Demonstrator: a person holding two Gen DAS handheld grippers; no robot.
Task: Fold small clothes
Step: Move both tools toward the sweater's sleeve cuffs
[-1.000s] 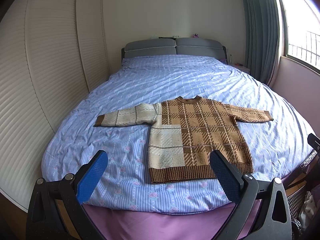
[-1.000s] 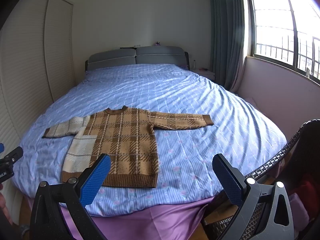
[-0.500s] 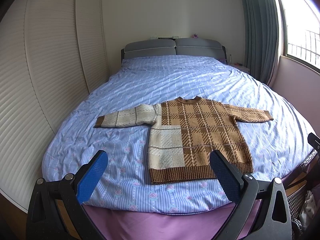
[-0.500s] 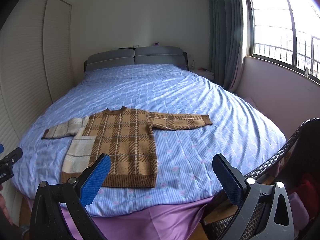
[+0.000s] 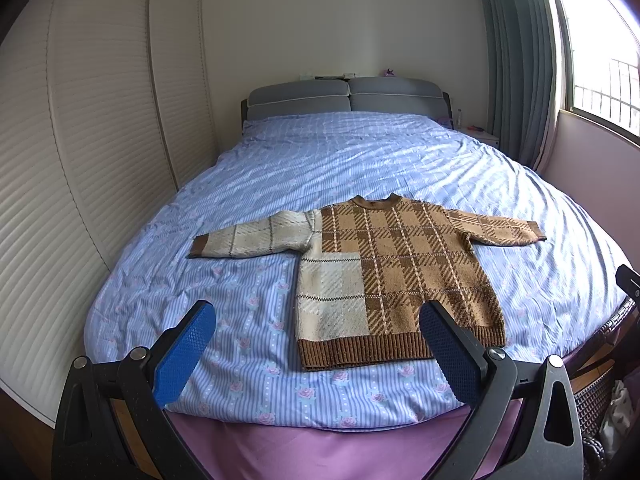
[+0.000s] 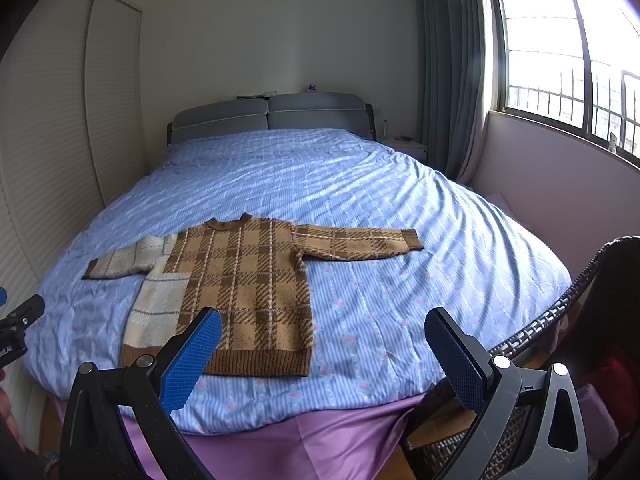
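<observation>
While the sweater (image 5: 394, 276) lies spread flat on the bed (image 5: 360, 168), nothing is folded yet, and I hold both tools back at the foot of the mattress, clear of the cloth. My left gripper (image 5: 316, 346) has its jaws wide and holds nothing; in its view the cream side of the hem sits between the blue pads (image 5: 182, 354). My right gripper (image 6: 320, 350) is just as wide and just as empty, looking across the brown plaid body toward the far sleeve.

The garment is laid face up with the collar pointing at the headboard (image 5: 346, 96), both sleeves stretched straight out to the sides and the ribbed hem nearest me, close to the edge of the blue striped quilt. I judge that layout is deliberate: everything is flat and reachable, so each sleeve can be brought in over the body before the hem goes up.

A wicker basket (image 6: 560, 312) stands at my right, beside the bed corner, possibly for finished pieces. The knit looks thick and soft, so I expect a pinch to gather more than one layer unless I take the cuff edge cleanly.
</observation>
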